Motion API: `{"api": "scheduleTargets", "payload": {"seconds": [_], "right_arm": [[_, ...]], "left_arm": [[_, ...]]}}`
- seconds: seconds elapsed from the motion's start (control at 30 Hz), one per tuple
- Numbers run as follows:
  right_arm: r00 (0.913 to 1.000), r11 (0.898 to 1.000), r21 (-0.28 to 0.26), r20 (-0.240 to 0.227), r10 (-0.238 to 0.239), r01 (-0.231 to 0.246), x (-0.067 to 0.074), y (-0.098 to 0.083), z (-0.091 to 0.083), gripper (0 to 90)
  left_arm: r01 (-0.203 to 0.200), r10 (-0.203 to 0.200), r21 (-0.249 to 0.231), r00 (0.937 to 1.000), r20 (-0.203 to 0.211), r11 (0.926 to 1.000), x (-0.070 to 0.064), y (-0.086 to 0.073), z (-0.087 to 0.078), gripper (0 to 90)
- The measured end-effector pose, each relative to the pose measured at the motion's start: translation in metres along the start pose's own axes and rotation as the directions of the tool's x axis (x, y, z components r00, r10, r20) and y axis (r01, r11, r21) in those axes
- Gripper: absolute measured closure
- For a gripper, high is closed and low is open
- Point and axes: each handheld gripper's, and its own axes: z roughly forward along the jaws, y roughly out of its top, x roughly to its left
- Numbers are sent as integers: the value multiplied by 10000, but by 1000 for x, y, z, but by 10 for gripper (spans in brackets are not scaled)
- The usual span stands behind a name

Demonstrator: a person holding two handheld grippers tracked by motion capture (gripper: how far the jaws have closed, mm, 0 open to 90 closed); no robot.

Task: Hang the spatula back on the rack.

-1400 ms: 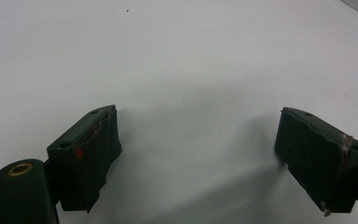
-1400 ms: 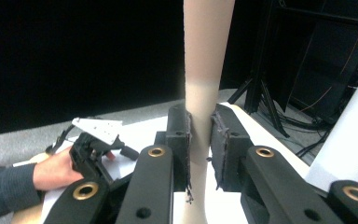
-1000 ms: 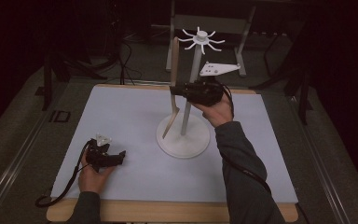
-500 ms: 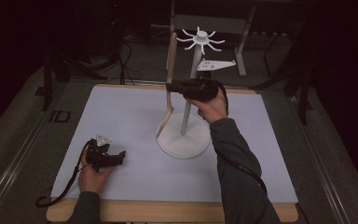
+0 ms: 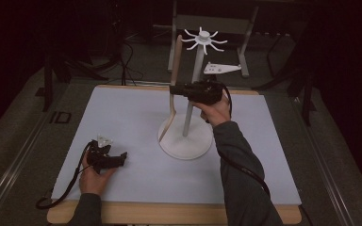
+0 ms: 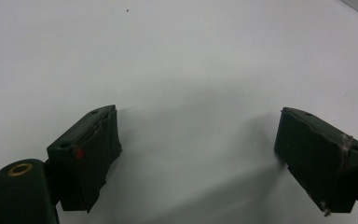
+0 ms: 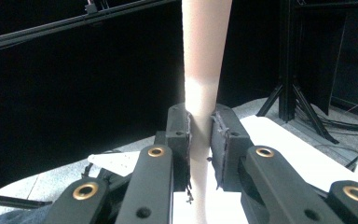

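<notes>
**My two claws: one clamped, one wide**

My right gripper (image 5: 173, 88) sits at about one o'clock from table centre, held level and pointing toward nine o'clock, jaws pinched tight on a pale wooden strip (image 7: 204, 70). My right forearm reaches in from five o'clock. My left gripper (image 5: 124, 157) rests low at seven o'clock, jaws spread wide apart, pointing toward three o'clock.

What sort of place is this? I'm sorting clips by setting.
Likely a lab recording bench: a white board on dark metal framing, cables behind, and a hand-held gripper clamping a wooden strip.
</notes>
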Motion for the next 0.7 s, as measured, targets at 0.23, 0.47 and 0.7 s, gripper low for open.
{"api": "scheduleTargets", "payload": {"seconds": [0.23, 0.47, 0.7], "right_arm": [[9999, 9998, -209, -164, 37, -41, -3, -3, -3, 782], [9999, 9995, -302, 55, 108, -106, -8, -6, -9, 766], [9993, 9981, -534, 225, 310, -298, -12, -11, -17, 739]], "left_arm": [[0, 0, -21, 10000, -8, 10000, 0, 0, 0, 142], [1, -1, -24, 10000, -9, 10000, 0, 0, 0, 142], [-1, 1, -22, 10000, -10, 10000, 0, 0, 0, 142]]}}
